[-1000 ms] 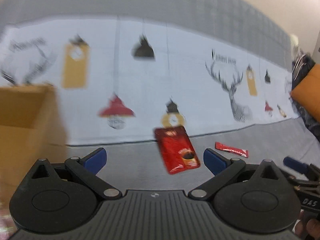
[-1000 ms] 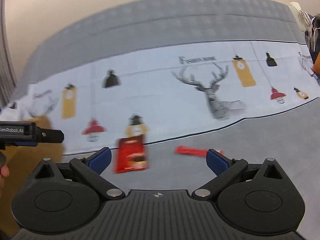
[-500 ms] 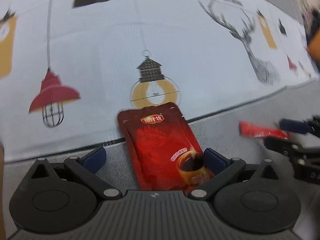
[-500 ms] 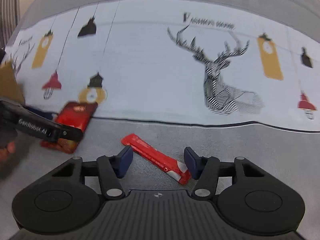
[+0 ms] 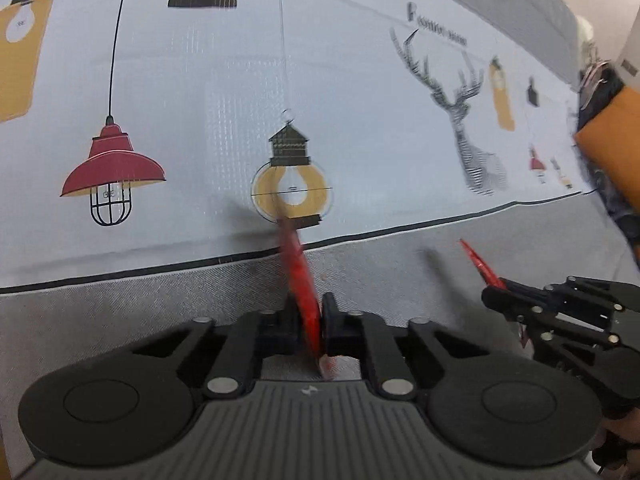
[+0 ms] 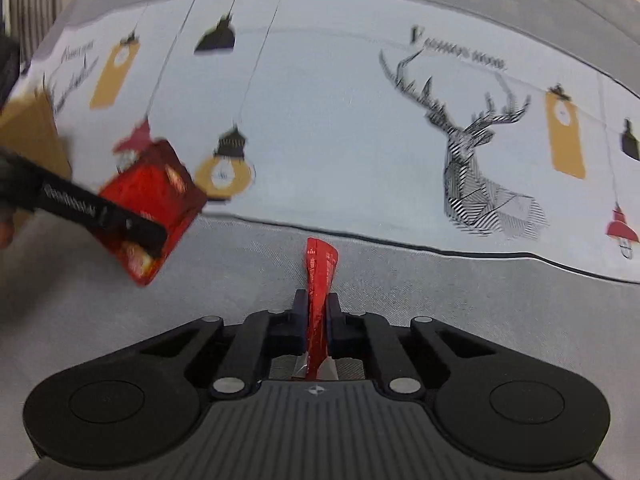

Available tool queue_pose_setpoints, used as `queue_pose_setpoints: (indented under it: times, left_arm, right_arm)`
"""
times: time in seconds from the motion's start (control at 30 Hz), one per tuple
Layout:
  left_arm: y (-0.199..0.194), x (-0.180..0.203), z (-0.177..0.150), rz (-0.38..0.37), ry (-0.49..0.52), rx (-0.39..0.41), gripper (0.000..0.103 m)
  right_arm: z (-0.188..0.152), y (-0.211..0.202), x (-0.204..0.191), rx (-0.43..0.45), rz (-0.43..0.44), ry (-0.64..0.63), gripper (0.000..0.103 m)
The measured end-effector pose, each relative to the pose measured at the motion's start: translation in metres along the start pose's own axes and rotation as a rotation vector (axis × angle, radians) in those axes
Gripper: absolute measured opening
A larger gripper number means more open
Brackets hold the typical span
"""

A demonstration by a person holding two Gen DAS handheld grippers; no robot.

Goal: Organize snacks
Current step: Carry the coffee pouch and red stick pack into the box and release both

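My left gripper (image 5: 310,314) is shut on a red coffee pouch (image 5: 300,272), held edge-on and lifted off the grey cloth. The same pouch (image 6: 154,200) shows flat-faced at the left of the right wrist view, clamped in the left gripper's fingers (image 6: 120,220). My right gripper (image 6: 318,312) is shut on a thin red stick sachet (image 6: 320,272), held upright above the cloth. That sachet (image 5: 478,264) also shows in the left wrist view, sticking up from the right gripper (image 5: 500,292).
A cloth printed with lamps and a deer (image 6: 476,160) covers the surface, with a grey band (image 5: 160,304) in front. A cardboard box (image 6: 28,132) stands at the far left. An orange cushion (image 5: 616,132) lies at the far right.
Both grippers have shut on their items and lifted them off the cloth: the left on the pouch, the right on the stick sachet.
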State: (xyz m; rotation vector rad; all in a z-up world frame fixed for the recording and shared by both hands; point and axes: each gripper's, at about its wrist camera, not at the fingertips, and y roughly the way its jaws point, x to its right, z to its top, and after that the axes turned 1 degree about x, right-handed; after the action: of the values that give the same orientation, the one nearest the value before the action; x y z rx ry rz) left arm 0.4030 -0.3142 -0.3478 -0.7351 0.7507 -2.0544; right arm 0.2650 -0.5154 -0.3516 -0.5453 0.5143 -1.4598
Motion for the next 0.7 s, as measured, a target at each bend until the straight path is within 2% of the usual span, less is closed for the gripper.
queue_pose_setpoints:
  times: [0.13, 0.3, 0.37, 0.47, 0.7]
  left_arm:
    - [-0.014, 0.002, -0.004, -0.009, 0.002, -0.006, 0.008]
    - [-0.043, 0.010, -0.014, -0.004, 0.019, -0.016, 0.008]
    - [-0.065, 0.014, -0.019, 0.015, 0.028, -0.014, 0.008]
    - [-0.098, 0.015, -0.025, 0.040, 0.026, -0.017, 0.008]
    - [-0.200, -0.003, -0.044, 0.060, 0.039, 0.066, 0.008]
  right_arm:
    - [0.006, -0.035, -0.008, 0.042, 0.002, 0.066, 0.008]
    - [0.008, -0.059, -0.024, 0.061, 0.003, 0.131, 0.008]
    - [0.008, -0.068, -0.031, 0.060, -0.001, 0.163, 0.008]
    - [0.007, -0.088, -0.047, 0.085, 0.040, 0.205, 0.008]
    - [0.011, -0.128, -0.113, 0.113, 0.105, 0.251, 0.009]
